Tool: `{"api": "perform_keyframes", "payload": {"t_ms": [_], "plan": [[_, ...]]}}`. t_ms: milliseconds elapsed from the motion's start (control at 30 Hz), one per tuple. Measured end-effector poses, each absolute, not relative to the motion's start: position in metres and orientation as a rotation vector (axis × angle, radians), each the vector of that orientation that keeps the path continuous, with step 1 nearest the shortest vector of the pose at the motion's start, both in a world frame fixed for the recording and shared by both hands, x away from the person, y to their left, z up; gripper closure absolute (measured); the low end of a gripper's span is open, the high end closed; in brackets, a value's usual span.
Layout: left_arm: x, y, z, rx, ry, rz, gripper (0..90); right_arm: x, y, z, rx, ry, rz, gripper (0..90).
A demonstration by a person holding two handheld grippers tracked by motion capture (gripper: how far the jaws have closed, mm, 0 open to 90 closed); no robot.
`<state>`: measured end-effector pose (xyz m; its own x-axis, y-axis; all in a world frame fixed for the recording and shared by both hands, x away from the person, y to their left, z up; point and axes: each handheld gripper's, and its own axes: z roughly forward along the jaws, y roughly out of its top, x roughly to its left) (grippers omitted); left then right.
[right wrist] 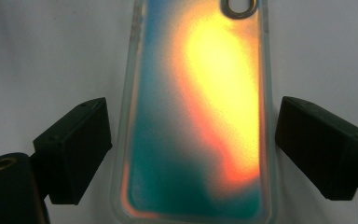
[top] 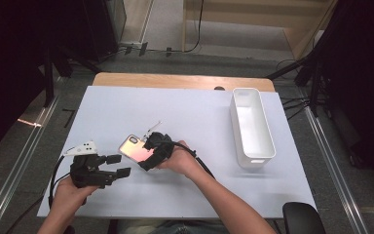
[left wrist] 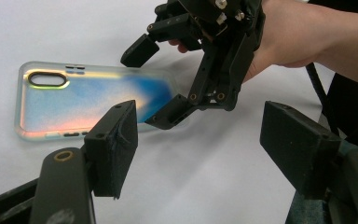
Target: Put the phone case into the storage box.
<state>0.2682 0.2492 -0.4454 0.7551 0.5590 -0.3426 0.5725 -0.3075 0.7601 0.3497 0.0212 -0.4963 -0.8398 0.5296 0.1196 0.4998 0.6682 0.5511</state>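
Note:
An iridescent phone case (top: pixel 135 148) lies flat on the white table sheet (top: pixel 185 112), its camera hole at the far left end. My right gripper (top: pixel 147 155) straddles the case's near end. In the right gripper view the case (right wrist: pixel 200 93) runs up between the two black pads (right wrist: pixel 79 144), which stand close beside its long edges with a thin gap on the left; the right gripper (right wrist: pixel 193 144) is open. The left gripper view shows that gripper (left wrist: pixel 153 83) over the case (left wrist: pixel 84 98). My left gripper (top: pixel 118 165) rests open left of the case, with nothing between its jaws (left wrist: pixel 198 140).
A white rectangular bin (top: pixel 265 141) stands at the right side of the table, with nothing visible inside. The table's wooden edge (top: pixel 175 80) shows at the back. A black chair part (top: pixel 302 217) sits at the bottom right.

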Motion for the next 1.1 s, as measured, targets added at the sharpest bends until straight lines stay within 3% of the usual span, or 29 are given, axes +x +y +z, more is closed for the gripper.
{"api": "perform_keyframes", "payload": {"t_ms": [1100], "plan": [[0.2680,0.2489,-0.4454,1.980,0.860,-0.018,27.4,0.3435,0.0257,-0.4974,0.761,2.793,0.816,15.2]]}}
